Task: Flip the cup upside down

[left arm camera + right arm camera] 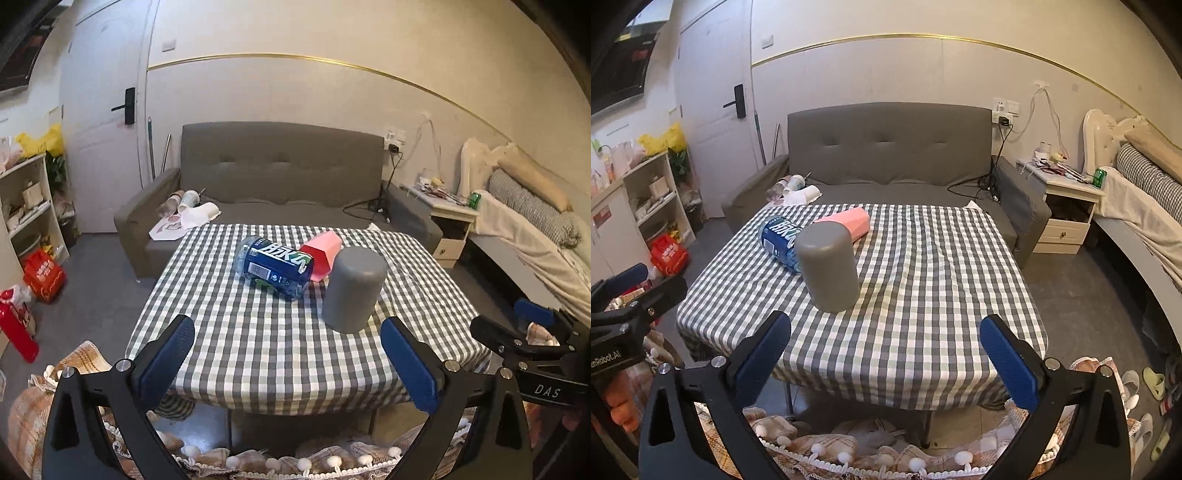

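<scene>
On the checkered surface (258,343) the grey cup (352,290) stands mouth-down, touching nothing; both my grippers (288,363) (886,360) spread apart, empty. Risk: nudging it into the blue bottle (275,267).

Both grippers, left (288,354) and right (886,350), have black frames, blue ribbed pads, silver screws; white lettering marks their bodies.

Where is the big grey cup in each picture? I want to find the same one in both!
Left wrist view: the grey cup stands mouth down right of centre on the checked tablecloth.
Right wrist view: the grey cup stands left of centre on the tablecloth.
Shared landmark: the blue bottle lies on its side just behind and left of the cup.
</scene>
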